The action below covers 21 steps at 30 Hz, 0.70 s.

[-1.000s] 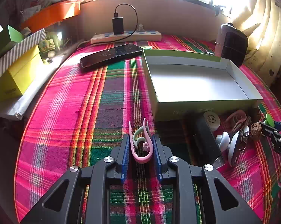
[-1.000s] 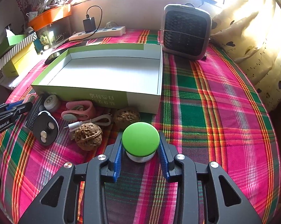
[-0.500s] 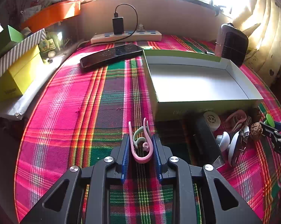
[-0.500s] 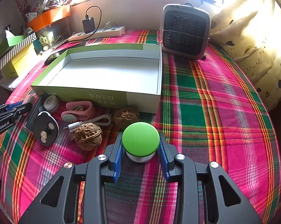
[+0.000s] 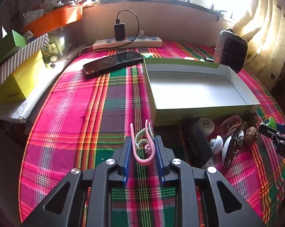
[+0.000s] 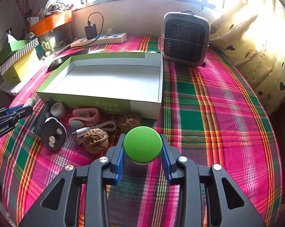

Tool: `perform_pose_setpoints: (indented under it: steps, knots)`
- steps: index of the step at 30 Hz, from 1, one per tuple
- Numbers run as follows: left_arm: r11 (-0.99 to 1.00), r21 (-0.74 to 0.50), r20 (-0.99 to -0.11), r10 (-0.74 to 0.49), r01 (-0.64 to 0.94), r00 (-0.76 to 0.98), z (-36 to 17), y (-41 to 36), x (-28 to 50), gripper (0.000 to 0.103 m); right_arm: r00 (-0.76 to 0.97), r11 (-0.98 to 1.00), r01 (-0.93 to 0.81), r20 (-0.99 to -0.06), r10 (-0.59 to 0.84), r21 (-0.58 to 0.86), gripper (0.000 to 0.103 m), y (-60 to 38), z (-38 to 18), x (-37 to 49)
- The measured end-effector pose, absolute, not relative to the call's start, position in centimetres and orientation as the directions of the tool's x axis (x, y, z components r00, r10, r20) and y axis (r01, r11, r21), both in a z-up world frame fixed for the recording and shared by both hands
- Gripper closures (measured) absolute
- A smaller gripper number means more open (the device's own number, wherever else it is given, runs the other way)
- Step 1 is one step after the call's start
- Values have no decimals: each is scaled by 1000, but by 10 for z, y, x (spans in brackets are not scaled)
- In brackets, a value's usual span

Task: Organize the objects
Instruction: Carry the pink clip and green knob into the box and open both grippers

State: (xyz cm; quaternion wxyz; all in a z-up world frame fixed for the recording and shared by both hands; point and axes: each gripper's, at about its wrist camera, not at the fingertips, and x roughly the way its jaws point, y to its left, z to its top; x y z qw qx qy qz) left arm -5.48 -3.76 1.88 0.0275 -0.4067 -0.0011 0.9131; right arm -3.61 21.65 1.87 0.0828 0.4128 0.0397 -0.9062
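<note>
My left gripper is shut on a pink and pale green ear hook, held above the plaid cloth in front of the box's near left corner. The green-capped round object sits between the blue pads of my right gripper, which is shut on it. A shallow green and white box lies open and bare just beyond. Along its front wall lie two walnuts, a pink earpiece, a white cable, a black disc and a small white round part.
A black phone lies at the back left by a white power strip with a charger. A small dark heater stands behind the box on the right. Yellow and striped boxes sit at the left; curtains hang on the right.
</note>
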Motion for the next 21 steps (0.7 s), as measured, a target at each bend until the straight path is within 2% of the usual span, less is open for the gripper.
perform_pose_setpoints:
  steps: [21]
  knots:
    - [-991,-31,-713,114,-131,-692,64,-16,-75,82,-693,-967,253,-693,-199,24,68,195,78,-61]
